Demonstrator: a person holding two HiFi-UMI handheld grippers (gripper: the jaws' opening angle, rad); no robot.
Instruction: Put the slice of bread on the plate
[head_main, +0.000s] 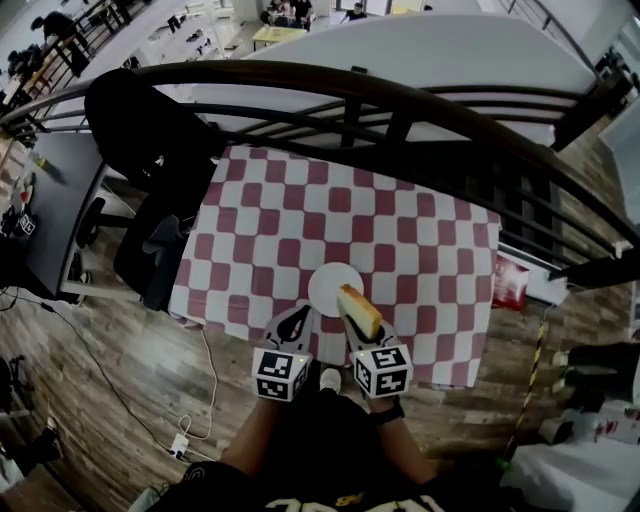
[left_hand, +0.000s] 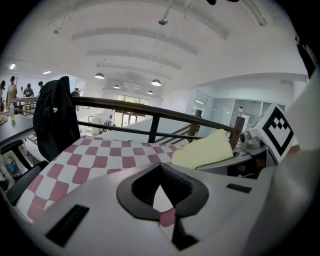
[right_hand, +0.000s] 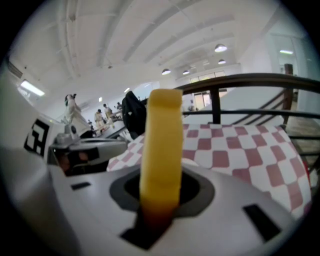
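Note:
A white plate (head_main: 331, 285) sits near the front edge of a table with a red and white checked cloth (head_main: 300, 230). My right gripper (head_main: 364, 332) is shut on a slice of bread (head_main: 360, 310), yellow with a brown crust, held on edge just above the plate's near right rim. In the right gripper view the slice (right_hand: 161, 145) stands upright between the jaws. My left gripper (head_main: 298, 316) hangs beside it on the left, over the plate's near left edge, shut with nothing in it (left_hand: 160, 169). The left gripper view shows the bread (left_hand: 204, 150) to its right.
A black jacket (head_main: 150, 130) hangs over a chair at the table's left. A dark curved railing (head_main: 400, 100) runs behind the table. A red packet (head_main: 510, 283) lies past the right edge. A cable and power strip (head_main: 181, 441) lie on the wooden floor.

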